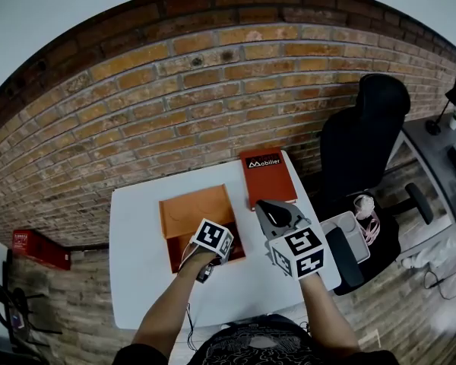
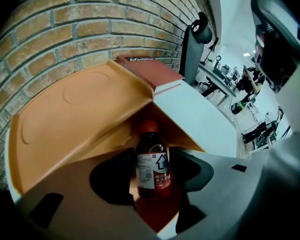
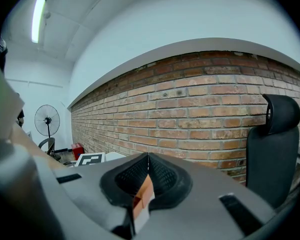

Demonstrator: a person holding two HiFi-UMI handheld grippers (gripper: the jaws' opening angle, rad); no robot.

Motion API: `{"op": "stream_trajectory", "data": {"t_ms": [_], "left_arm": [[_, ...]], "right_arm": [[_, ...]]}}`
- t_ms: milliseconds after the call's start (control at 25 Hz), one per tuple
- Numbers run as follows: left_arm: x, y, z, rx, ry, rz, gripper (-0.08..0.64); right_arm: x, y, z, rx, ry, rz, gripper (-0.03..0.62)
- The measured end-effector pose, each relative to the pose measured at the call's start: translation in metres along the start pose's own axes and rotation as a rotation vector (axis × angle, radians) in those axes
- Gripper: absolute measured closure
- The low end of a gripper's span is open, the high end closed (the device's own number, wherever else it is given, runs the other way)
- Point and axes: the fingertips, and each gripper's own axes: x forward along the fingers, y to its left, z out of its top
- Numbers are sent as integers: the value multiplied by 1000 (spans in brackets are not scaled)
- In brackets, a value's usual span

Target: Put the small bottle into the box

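The small brown bottle (image 2: 152,166), with a red cap and a white and red label, stands upright between the jaws of my left gripper (image 2: 152,173), which is shut on it. It hangs just inside the open orange box (image 2: 75,114), near the box's front corner. In the head view the left gripper (image 1: 210,243) is over the near right part of the orange box (image 1: 194,213), and its marker cube hides the bottle. My right gripper (image 1: 277,215) is held up to the right of the box, shut and empty, its jaws meeting (image 3: 146,171).
A red box with white print (image 1: 267,175) lies behind the orange box on the white table (image 1: 140,280). A black office chair (image 1: 361,135) and a white bin (image 1: 351,233) stand to the right. A brick wall runs behind the table. A red crate (image 1: 38,248) is on the floor at left.
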Motion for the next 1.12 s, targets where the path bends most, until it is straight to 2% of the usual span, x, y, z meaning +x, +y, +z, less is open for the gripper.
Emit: {"op": "stream_trajectory", "data": {"t_ms": [280, 560, 760, 1120], "left_arm": [[-15, 8, 1, -12, -45, 26, 327], [-46, 18, 9, -27, -135, 56, 330], [-77, 23, 21, -64, -252, 62, 347], [-153, 40, 39, -106, -483, 123, 379]], "right_arm": [[4, 8, 2, -6, -3, 23, 572], [13, 17, 7, -10, -8, 50, 572], [19, 23, 9, -7, -12, 69, 572], [30, 31, 18, -7, -27, 90, 572]]}}
